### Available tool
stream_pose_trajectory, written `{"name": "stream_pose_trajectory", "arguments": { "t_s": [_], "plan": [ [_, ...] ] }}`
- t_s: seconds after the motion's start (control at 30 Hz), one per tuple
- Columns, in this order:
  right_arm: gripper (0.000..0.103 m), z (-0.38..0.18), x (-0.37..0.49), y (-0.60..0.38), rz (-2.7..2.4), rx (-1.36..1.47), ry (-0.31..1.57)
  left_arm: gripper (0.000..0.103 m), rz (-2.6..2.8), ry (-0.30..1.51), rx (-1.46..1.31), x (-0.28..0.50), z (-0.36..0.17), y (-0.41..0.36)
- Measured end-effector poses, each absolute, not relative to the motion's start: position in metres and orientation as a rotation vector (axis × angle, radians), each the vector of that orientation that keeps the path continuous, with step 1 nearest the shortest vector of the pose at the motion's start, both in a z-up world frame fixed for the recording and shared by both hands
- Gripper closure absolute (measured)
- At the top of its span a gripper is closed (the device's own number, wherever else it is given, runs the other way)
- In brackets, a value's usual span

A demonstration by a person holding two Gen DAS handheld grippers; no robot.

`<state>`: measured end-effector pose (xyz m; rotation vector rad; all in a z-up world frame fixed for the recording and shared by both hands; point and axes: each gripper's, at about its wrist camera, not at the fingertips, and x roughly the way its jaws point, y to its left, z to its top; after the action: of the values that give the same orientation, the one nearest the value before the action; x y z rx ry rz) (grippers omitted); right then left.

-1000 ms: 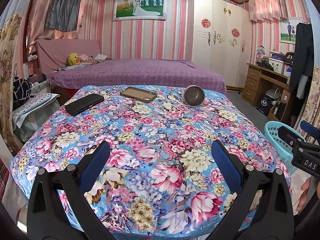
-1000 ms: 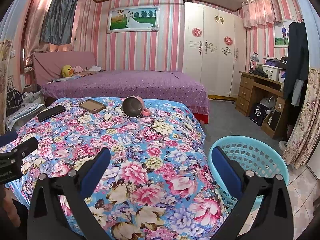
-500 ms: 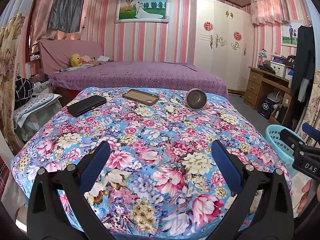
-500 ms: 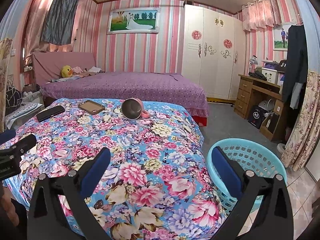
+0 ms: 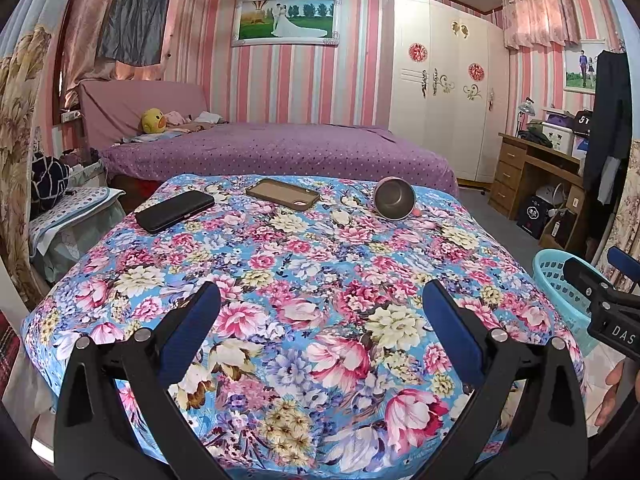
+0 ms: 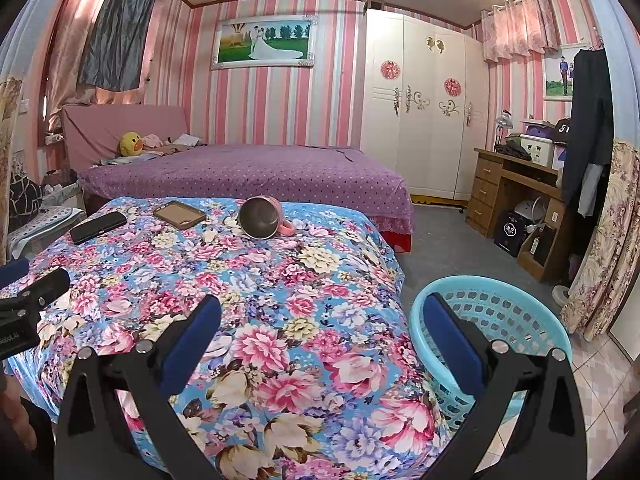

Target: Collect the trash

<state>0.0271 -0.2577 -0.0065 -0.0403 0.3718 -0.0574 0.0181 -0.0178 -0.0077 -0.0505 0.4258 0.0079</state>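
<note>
Fingers of left gripper (image 5: 320, 320) spread wide, blue pads (image 5: 188, 332) apart, nothing between them, hovering over near edge of floral-covered table (image 5: 320, 264). Right gripper (image 6: 320, 320) likewise splayed wide and holding nothing, its right pad in front of the basket rim.

On the cloth, at 12 o'clock from the left gripper: brown phone case (image 5: 283, 193) lying flat, inner side up. At 11 o'clock: black phone (image 5: 175, 211), flat, well apart from the case. At 1 o'clock: pink mug (image 5: 395, 198) tipped on its side, dark metallic inside facing the camera, handle seen in the right wrist view resting on the cloth (image 6: 287, 227).

Light blue plastic laundry basket (image 6: 520, 320) on the floor at 3 o'clock of the table, just beside the cloth's hanging edge; inside mostly hidden, seemingly empty.

At 3 o'clock in the left wrist view, the right gripper's black body, with part of a hand (image 5: 614, 396) below it. Beyond the table, purple dotted bed (image 5: 280, 152) with a yellow plush duck (image 5: 153, 121) near the headboard.
</note>
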Motion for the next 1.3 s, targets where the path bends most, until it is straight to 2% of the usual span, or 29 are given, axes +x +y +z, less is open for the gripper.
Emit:
{"name": "stream_pose_trajectory", "arguments": {
  "t_s": [1.3],
  "plan": [
    [0.004, -0.0084, 0.0273, -0.2572, -0.061, -0.047, 0.361, 0.005, 0.007, 0.415, -0.053, 0.0158, -0.0056, -0.0190]
  ]
}}
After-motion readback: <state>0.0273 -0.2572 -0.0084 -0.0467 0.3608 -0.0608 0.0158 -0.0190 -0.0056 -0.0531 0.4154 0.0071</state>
